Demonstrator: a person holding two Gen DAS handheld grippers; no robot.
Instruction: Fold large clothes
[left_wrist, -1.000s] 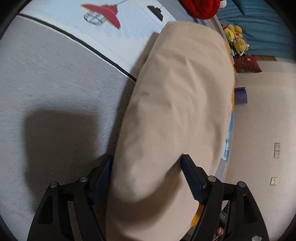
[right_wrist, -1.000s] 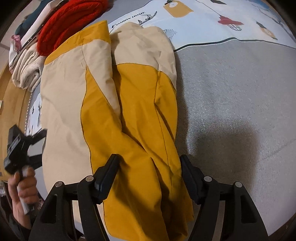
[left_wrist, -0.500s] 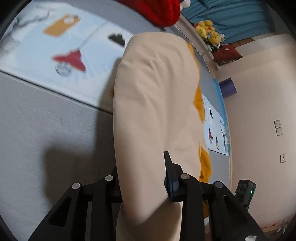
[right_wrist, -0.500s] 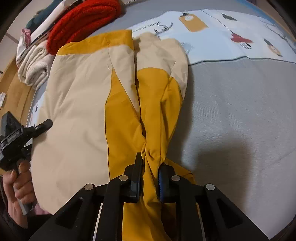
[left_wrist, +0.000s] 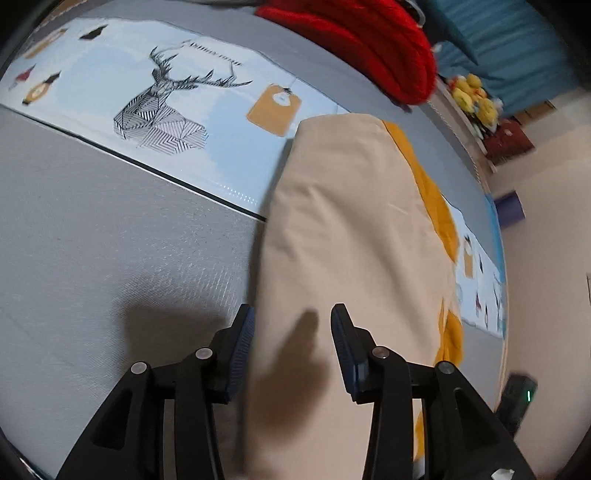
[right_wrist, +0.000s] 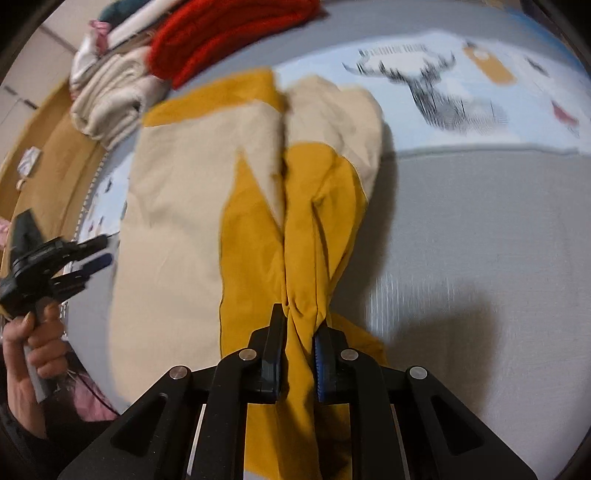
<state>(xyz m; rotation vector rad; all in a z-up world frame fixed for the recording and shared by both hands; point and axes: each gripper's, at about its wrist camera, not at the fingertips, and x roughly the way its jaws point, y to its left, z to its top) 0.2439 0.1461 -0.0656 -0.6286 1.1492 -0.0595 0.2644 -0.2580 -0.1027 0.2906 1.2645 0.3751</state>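
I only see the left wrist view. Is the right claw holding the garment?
Observer: Yes. The right claw is shut on a bunch of the garment's yellow fabric.
Operator: Is my left claw gripping anything?
Observer: No. The left claw is open beside the garment's beige edge and grips nothing.
Operator: What's next to the red knit?
Observer: A folded cream pile lies beside the red knit.

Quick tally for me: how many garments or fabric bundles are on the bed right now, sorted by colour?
Beige-and-mustard jacket, pinched at its mustard part by the right claw: 1
Red knit bundle: 1
Cream folded bundle: 1
Total: 3. More fabric behind the stack is too blurred to count.
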